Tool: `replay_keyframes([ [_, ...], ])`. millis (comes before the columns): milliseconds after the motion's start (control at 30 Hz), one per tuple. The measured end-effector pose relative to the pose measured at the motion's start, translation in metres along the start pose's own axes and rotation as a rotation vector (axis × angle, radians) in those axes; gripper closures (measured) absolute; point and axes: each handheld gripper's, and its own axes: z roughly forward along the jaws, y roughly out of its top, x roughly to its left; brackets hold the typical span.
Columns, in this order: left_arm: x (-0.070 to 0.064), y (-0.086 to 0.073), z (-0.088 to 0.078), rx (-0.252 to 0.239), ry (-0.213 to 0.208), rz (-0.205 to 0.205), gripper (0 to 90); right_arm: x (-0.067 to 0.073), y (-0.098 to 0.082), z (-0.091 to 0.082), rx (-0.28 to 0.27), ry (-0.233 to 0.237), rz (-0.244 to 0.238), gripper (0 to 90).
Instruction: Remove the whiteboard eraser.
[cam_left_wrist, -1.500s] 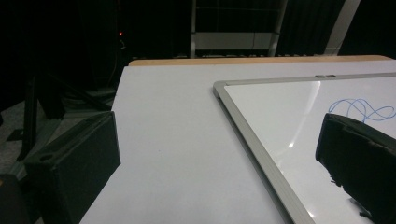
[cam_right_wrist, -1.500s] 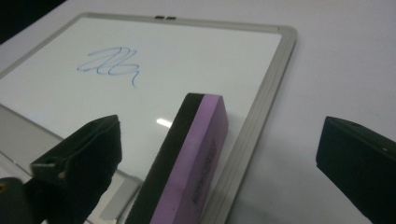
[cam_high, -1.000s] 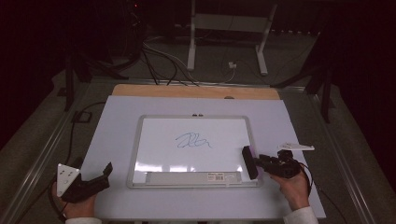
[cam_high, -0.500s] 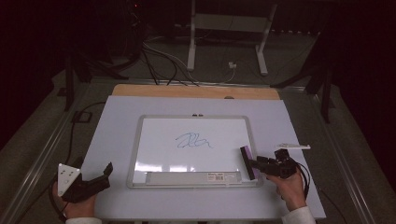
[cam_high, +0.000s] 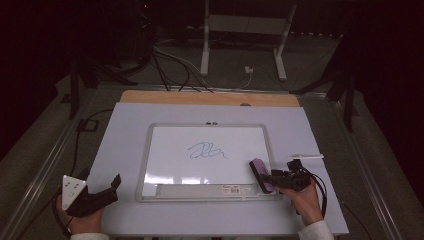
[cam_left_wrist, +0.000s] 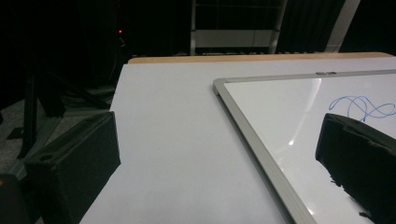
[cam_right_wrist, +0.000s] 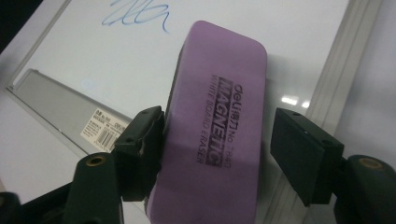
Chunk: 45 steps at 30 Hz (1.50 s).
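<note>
A whiteboard (cam_high: 210, 155) lay flat on a white table (cam_high: 125, 130). A blue scribble (cam_high: 206, 151) was drawn near the middle of the board. A grey tray (cam_high: 200, 190) ran along the board's near edge.

The right gripper (cam_high: 267, 177) was at the board's near right corner, held by the person's right hand (cam_high: 304, 197). A purple eraser (cam_high: 261, 174) sat between its jaws. In the right gripper view, the eraser (cam_right_wrist: 215, 126) lay on the board (cam_right_wrist: 116, 56), close to the frame (cam_right_wrist: 345, 60). The gripper (cam_right_wrist: 215, 149) had just been opening. One pad (cam_right_wrist: 140, 144) was right up against the eraser's side. The other pad (cam_right_wrist: 303, 154) stood apart from it, with a gap showing between them. So the jaws were open and no longer squeezed the eraser. The scribble (cam_right_wrist: 135, 13) was farther off, past the eraser.

A white pen (cam_high: 306, 156) lay on the table just past the right gripper, beside the board.

The left gripper (cam_high: 107, 190) was at the near left part of the table, well apart from the board, in the person's left hand (cam_high: 82, 222). In the left gripper view, its two black pads (cam_left_wrist: 74, 163) stood wide apart with nothing between them. The table (cam_left_wrist: 177, 116) and the board's corner (cam_left_wrist: 219, 86) showed between them.
</note>
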Motion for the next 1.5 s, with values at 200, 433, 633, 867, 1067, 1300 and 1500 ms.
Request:
replay_keyframes([
  [200, 0.000, 0.000, 0.000, 0.000, -0.001, 0.001, 0.6, 0.001, 0.000, 0.001, 0.011, 0.010, -0.004, 39.6],
  [433, 0.000, 0.000, 0.000, 0.001, 0.000, 0.003, 0.6, 0.004, 0.001, -0.001, -0.014, -0.011, -0.026, 40.4],
  [633, 0.000, 0.000, 0.000, 0.000, 0.000, 0.002, 0.6, 0.008, 0.003, -0.005, -0.039, -0.015, -0.041, 40.6],
  [867, 0.000, 0.000, 0.000, 0.001, 0.000, 0.003, 0.5, 0.011, 0.006, -0.008, -0.067, -0.026, -0.053, 40.6],
  [1067, 0.000, 0.000, 0.000, 0.001, 0.000, 0.002, 0.6, 0.016, 0.009, -0.011, -0.088, -0.035, -0.071, 40.7],
  [1300, 0.000, 0.000, 0.000, 0.000, 0.000, 0.002, 0.6, 0.021, 0.016, -0.012, -0.102, -0.044, -0.089, 40.7],
  [1500, 0.000, 0.000, 0.000, 0.000, 0.000, 0.003, 0.6, 0.023, 0.022, -0.014, -0.113, -0.048, -0.099, 40.7],
])
